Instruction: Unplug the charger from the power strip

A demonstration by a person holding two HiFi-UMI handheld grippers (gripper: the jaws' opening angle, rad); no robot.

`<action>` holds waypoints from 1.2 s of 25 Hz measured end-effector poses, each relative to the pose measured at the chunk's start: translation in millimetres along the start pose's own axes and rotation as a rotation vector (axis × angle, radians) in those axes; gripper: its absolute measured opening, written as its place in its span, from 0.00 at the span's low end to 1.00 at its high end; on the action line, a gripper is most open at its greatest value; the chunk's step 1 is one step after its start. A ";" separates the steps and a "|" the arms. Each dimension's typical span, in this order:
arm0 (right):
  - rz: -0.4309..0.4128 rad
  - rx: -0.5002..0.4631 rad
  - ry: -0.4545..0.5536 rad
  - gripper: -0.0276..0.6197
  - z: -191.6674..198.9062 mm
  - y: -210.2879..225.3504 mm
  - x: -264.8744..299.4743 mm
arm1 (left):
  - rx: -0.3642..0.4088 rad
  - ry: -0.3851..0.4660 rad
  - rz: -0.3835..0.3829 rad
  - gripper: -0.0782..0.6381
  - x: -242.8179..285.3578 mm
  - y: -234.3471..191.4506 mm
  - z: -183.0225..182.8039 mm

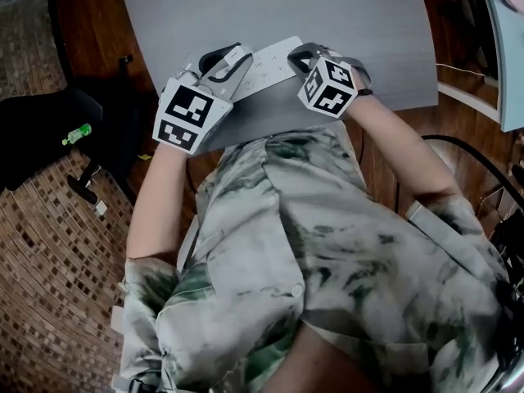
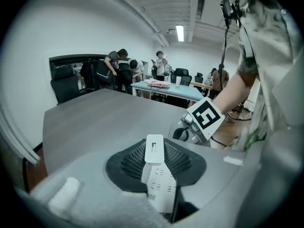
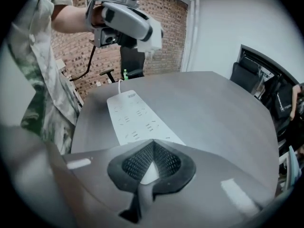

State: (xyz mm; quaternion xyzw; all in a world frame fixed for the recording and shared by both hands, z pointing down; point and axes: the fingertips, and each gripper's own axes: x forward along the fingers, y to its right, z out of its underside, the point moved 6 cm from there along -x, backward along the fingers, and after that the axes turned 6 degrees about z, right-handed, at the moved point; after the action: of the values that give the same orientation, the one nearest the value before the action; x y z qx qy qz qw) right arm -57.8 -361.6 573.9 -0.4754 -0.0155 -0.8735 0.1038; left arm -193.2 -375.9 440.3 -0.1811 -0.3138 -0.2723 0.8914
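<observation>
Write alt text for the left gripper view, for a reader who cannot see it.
The left gripper is shut on a white charger, slot facing the camera, with a white power strip beneath it on a grey table. The right gripper is beyond; people stand far behind.

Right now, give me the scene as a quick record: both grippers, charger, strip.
left hand-held gripper: shut on charger
charger: white, looks clear of the strip, held above it
right hand-held gripper: shut, tips together over the strip's near end
strip: white, flat on table, no plug seen in its sockets
task: unplug looks done
</observation>
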 end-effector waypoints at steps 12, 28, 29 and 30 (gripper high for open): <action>0.182 -0.067 0.103 0.10 -52.6 -50.2 -58.5 | -0.189 0.240 -0.156 0.26 -152.4 86.0 73.1; 0.270 0.089 0.262 0.12 -48.2 -330.0 -220.9 | -0.137 0.422 -0.140 0.26 -235.0 251.9 152.1; 0.277 0.089 0.261 0.12 -44.3 -335.3 -225.7 | -0.124 0.422 -0.134 0.26 -234.5 257.9 151.3; 0.284 0.092 0.257 0.12 -40.0 -340.9 -230.3 | -0.116 0.427 -0.132 0.26 -235.7 264.2 150.4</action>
State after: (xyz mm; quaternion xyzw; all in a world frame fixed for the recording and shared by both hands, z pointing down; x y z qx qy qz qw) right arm -36.5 5.1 384.4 -0.3522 0.0251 -0.9019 0.2488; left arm -258.6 -6.3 356.0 -0.1494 -0.1131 -0.3798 0.9059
